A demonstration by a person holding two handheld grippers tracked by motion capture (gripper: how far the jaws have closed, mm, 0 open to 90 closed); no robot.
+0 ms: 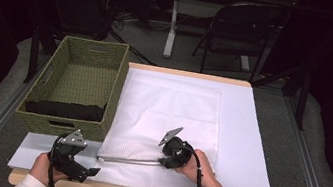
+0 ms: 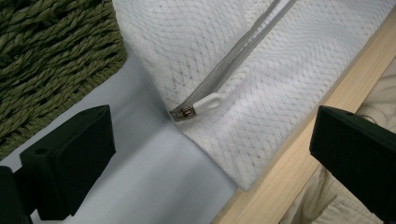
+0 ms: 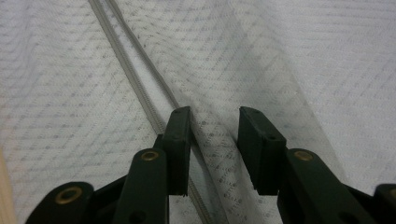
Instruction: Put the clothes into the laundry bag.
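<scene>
A white mesh bag lies flat on a pale mat on the table. Its grey zipper runs along the near edge. My left gripper sits at the bag's near left corner. In the left gripper view that gripper is open wide, with the white zipper pull and the bag's corner just beyond its jaws. My right gripper rests on the bag at the zipper's right end. In the right gripper view its jaws stand a little apart over a fold of mesh, beside the zipper.
A green woven basket stands left of the bag, touching its edge, with a dark cloth inside at the near end. The table's wooden front edge is close behind the left gripper. A folding chair stands beyond the table.
</scene>
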